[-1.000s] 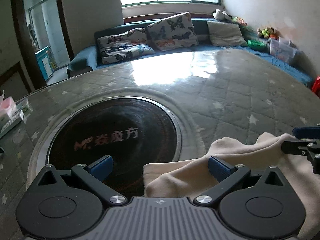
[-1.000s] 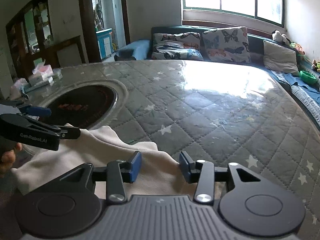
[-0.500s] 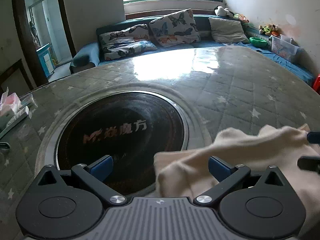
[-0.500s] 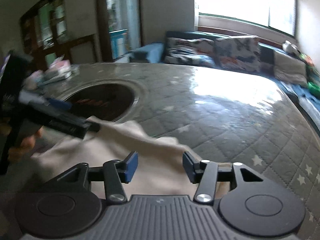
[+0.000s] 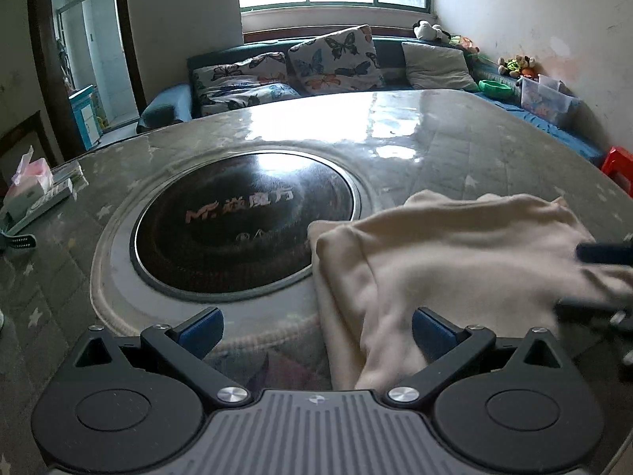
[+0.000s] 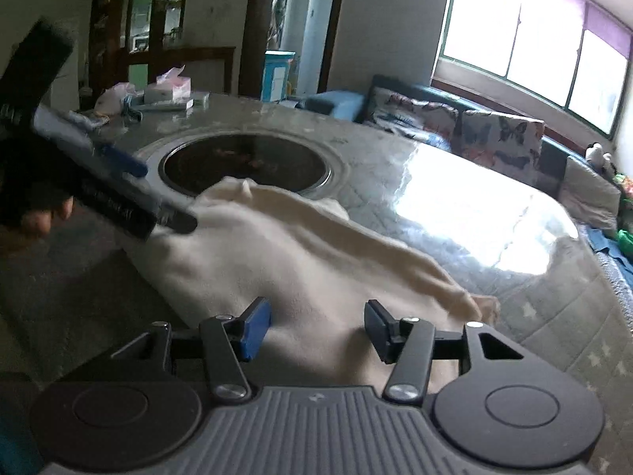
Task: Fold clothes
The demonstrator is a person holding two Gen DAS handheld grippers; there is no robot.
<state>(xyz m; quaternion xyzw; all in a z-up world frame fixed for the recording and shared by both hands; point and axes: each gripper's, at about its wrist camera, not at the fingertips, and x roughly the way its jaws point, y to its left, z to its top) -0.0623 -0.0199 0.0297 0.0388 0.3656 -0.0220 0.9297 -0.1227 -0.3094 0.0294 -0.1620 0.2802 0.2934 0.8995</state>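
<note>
A cream garment (image 5: 447, 261) lies bunched on the quilted round table, partly over the rim of the dark centre disc (image 5: 245, 221). My left gripper (image 5: 316, 326) is open, its jaws wide, with the garment's near edge lying between them. My right gripper (image 6: 314, 326) is open above the cream garment (image 6: 300, 269). In the right wrist view the left gripper's fingers (image 6: 174, 217) reach the garment's left edge. In the left wrist view the right gripper's fingers (image 5: 605, 253) show blurred at the right edge over the cloth.
A tissue pack (image 5: 31, 178) and small items sit at the table's left edge. A sofa with butterfly pillows (image 5: 332, 63) runs behind the table. A red stool (image 5: 617, 166) stands at the right. The table top (image 6: 474, 213) glares under the window.
Both grippers have risen and tilted. The garment has been drawn out wider and shifted toward the centre disc. The right gripper's jaws have opened wider.
</note>
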